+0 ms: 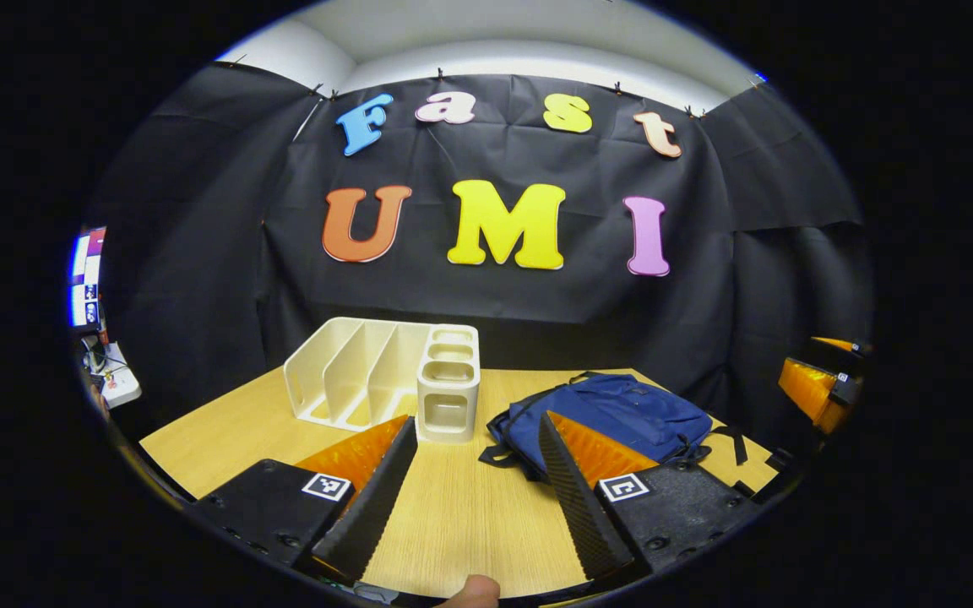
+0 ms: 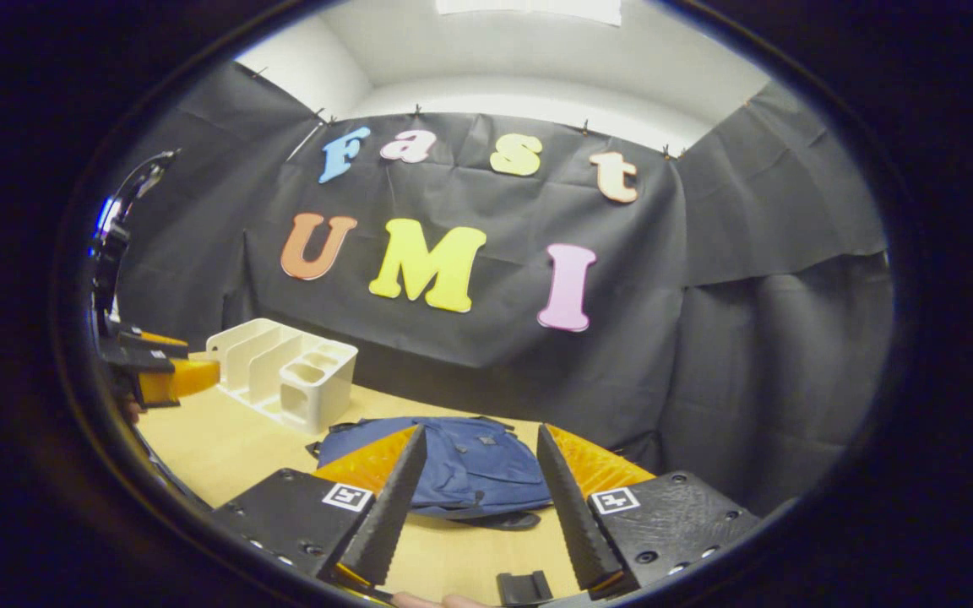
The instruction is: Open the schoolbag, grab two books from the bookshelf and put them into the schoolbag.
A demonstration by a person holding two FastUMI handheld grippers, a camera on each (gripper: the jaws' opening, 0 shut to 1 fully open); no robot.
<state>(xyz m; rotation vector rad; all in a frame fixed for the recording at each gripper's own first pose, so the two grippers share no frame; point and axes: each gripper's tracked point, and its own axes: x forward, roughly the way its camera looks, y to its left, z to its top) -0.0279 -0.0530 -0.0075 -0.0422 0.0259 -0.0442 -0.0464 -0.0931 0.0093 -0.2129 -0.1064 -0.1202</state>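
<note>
A white bookshelf (image 1: pixel 368 376) with upright dividers and a block of small cubbies stands at the back of the wooden table (image 1: pixel 453 515); its slots look empty. To its right a blue schoolbag (image 1: pixel 622 409) lies flat, and I cannot tell how its zip stands. My left gripper (image 1: pixel 476 418) is open above the table, in front of the gap between shelf and bag. In the right gripper view my right gripper (image 2: pixel 481 428) is open just in front of the schoolbag (image 2: pixel 470 464), with the bookshelf (image 2: pixel 284 367) to the left. Neither gripper holds anything.
The other gripper (image 1: pixel 820 380) hovers off the table's right end in the left gripper view; the left gripper (image 2: pixel 157 371) sits at the far left in the right gripper view. A screen (image 1: pixel 85 279) and a power strip (image 1: pixel 119 384) lie beyond the table's left edge.
</note>
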